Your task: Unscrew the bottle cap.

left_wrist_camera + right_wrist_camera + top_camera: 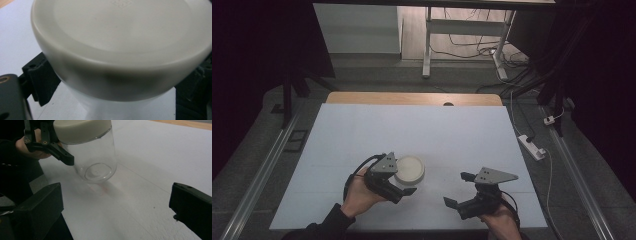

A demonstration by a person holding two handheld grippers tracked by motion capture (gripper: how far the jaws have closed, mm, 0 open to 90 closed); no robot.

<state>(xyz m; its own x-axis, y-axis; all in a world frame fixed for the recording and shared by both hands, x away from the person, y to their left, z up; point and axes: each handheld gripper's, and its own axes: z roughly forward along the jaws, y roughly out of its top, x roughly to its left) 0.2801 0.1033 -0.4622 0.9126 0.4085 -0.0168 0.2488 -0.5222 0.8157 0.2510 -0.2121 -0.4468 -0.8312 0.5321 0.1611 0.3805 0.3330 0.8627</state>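
A clear glass jar with a wide cream lid stands slightly tilted on the white table cover, left of centre near the front. My left gripper is shut on the jar just under the lid. In the left gripper view the lid looms close, with a black jaw on each side of the glass. In the high view the jar shows mostly as its round lid. My right gripper is open and holds nothing, a short way right of the jar. In its own view the right gripper has its jaws wide apart.
The white cover spans most of the table, with a wooden strip along the far edge. On the floor beyond are white desk legs, cables and a power strip. Metal rails run along both sides.
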